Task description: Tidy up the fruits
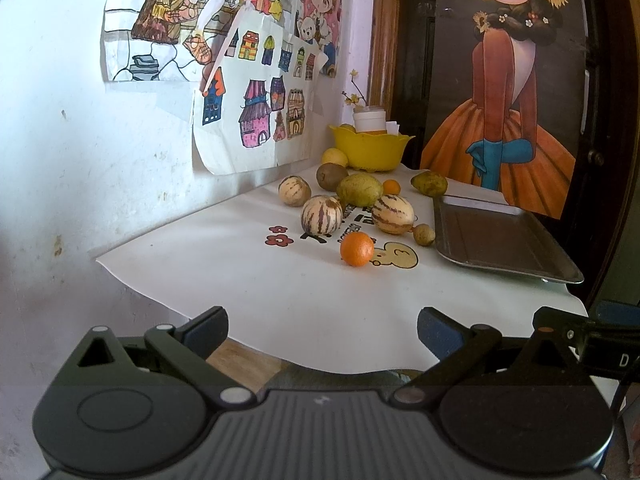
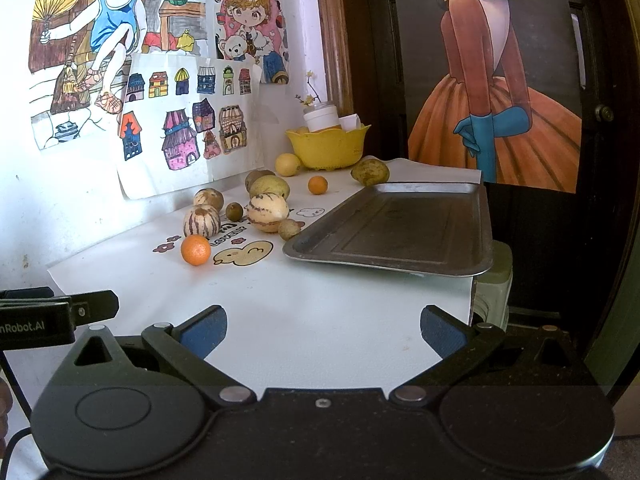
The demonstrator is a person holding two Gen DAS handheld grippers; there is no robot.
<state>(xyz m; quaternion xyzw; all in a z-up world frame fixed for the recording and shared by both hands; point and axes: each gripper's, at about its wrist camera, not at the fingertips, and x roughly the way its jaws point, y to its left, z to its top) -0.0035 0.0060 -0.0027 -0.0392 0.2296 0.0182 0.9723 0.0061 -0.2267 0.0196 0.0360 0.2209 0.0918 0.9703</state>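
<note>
Both claws are held at the near edge of the white-covered surface (image 1: 248,280), well apart from the fruit. The left claw (image 1: 322,330) is spread wide, its blue-padded fingers (image 1: 210,330) far apart, and nothing is gripped between them. The right claw (image 2: 323,330) is likewise spread wide and nothing is held in it.

The fruit is grouped toward the far side of the surface, against the wall. A small round orange (image 1: 357,249) is seen nearest the claws, lying apart from the rest on the printed cloth. Behind it, three cream melons with purple stripes (image 1: 321,216) are clustered, with a large green pear-shaped fruit (image 1: 359,189) and a brown kiwi (image 1: 331,176) just beyond them. A second small orange fruit (image 2: 317,185) lies near the far end, and another green fruit (image 2: 370,171) rests at the far end of the rectangular grey metal tray (image 2: 400,228). The tray is placed on the right side of the surface, and no fruit is seen in it. A yellow scalloped plastic bowl (image 2: 328,148) stands at the back corner, with a yellow lemon (image 2: 287,164) just beside it.
</note>
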